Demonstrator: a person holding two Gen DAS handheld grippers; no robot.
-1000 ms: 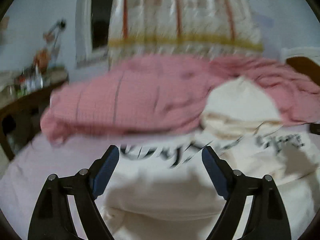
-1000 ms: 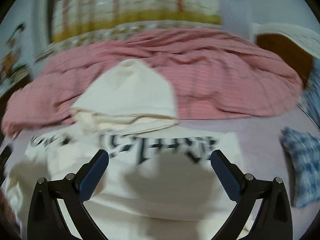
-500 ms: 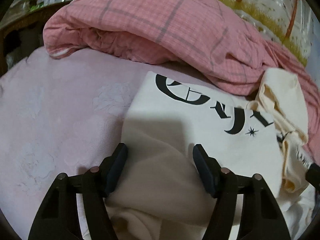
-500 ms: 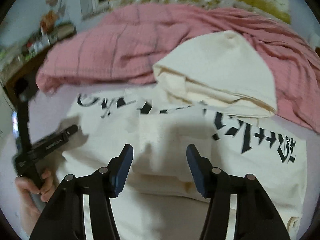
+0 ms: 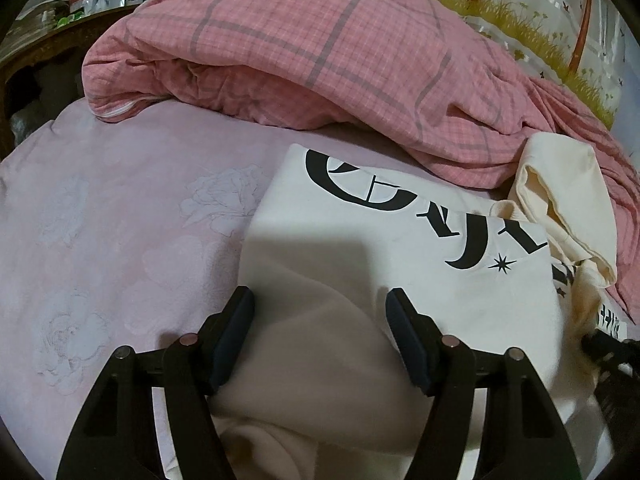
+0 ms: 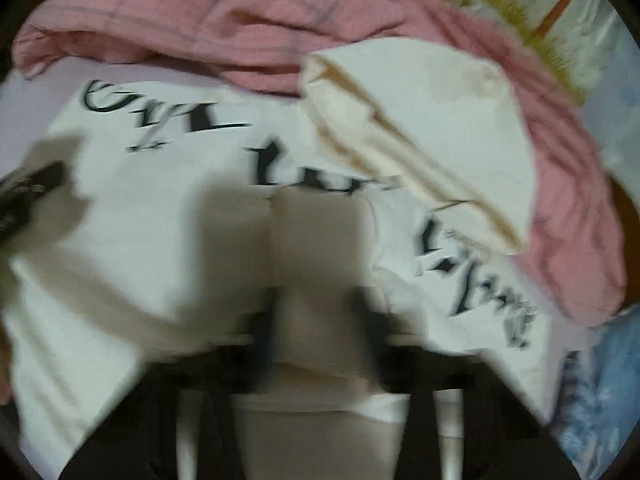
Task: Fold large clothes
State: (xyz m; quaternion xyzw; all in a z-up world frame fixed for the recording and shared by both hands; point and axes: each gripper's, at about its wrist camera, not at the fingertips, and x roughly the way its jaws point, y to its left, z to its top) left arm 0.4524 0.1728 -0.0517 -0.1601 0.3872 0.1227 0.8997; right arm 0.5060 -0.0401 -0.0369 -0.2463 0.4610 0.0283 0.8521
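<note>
Jaws of the left gripper (image 5: 320,332) stand spread on either side of a raised fold of the cream hoodie (image 5: 400,248), the dark pads not visibly pressing it. Jaws of the right gripper (image 6: 320,320) are closing, with a ridge of the same cloth bunched between them; that view is smeared, and the pads seem to bear on the fabric.

A pale pink bedsheet (image 5: 120,240) with faint rose patterns covers the bed. Behind the hoodie a pink checked quilt (image 5: 320,60) lies heaped. Behind the quilt hangs a curtain (image 5: 540,12) printed with grass and stems; a cluttered wooden table (image 5: 80,20) stands at the quilt's far left. Blue checked cloth (image 6: 600,400) lies right of the hoodie.

The hoodie lies on the sheet in front of the quilt, black lettering up, its hood (image 6: 440,120) resting against the quilt.

Compared with a second ago, both cameras sit lower and nearer the cloth. The left jaws are narrower, and the right jaws have come in from full spread.
</note>
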